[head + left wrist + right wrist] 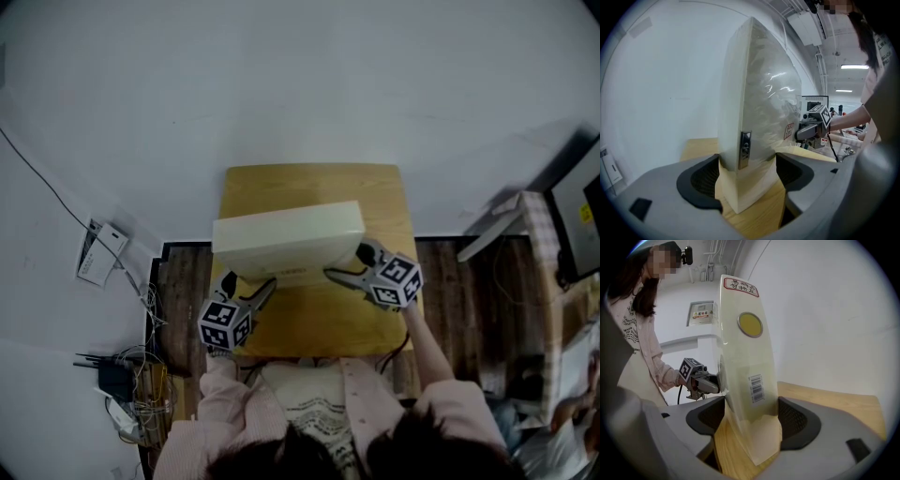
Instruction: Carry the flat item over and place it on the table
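Flat white box [287,242] held over wooden table [314,183], L gripper [251,282] & R gripper [345,263] each clamped on its near edge; touchdown unclear. Risk: uneven release could tip box off the small top.

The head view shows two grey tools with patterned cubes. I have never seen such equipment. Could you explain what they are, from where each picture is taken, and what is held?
There is no robot here: a person holds a two-jaw gripper in each hand. The cubes with square markers are parts of the grippers. The head view comes from a camera on the person's head, looking steeply down. The other two pictures come from cameras riding on each gripper, looking along its jaws. The left gripper and the right gripper each clamp one near corner of a flat white box, held over a small wooden table. Whether the box already touches the table, I cannot tell.
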The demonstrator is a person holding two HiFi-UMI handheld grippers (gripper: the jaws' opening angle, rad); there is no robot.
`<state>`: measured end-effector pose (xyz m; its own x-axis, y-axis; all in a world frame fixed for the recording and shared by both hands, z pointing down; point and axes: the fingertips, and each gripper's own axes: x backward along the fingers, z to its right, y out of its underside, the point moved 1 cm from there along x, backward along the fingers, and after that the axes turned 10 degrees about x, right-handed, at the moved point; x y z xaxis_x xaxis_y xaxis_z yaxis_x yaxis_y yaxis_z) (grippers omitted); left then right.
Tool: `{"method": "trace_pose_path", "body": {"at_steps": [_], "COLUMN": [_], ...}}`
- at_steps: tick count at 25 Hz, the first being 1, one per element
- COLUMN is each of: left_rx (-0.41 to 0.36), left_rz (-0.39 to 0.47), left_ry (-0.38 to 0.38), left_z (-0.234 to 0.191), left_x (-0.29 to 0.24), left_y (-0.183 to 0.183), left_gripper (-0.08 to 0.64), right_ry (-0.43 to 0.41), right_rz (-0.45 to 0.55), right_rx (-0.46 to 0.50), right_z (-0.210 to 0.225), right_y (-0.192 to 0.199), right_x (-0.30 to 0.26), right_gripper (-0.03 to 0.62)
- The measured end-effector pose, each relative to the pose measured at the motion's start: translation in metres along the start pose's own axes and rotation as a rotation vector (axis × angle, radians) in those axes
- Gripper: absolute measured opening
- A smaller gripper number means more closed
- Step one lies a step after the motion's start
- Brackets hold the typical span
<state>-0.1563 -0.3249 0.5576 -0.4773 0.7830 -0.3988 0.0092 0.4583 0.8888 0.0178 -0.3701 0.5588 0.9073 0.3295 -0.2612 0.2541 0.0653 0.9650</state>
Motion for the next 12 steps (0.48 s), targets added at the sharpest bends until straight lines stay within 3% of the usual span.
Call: {"method": "trace_pose_path", "body": {"at_steps": [12], "left_rx": [0.009], "left_rz": [0.006], "left_ry": [-0.024], "left_z": [-0.0022], "left_x": [0.0076], "left_y": [0.0019], "left_gripper": [0.383], "right_ry": [0.008], "right_rz": [-0.043], "right_rx": [-0.015], "right_z": [-0.0039], "right_y": [0.0014], "right_x": [0.0021], "right_gripper": [0.362]}}
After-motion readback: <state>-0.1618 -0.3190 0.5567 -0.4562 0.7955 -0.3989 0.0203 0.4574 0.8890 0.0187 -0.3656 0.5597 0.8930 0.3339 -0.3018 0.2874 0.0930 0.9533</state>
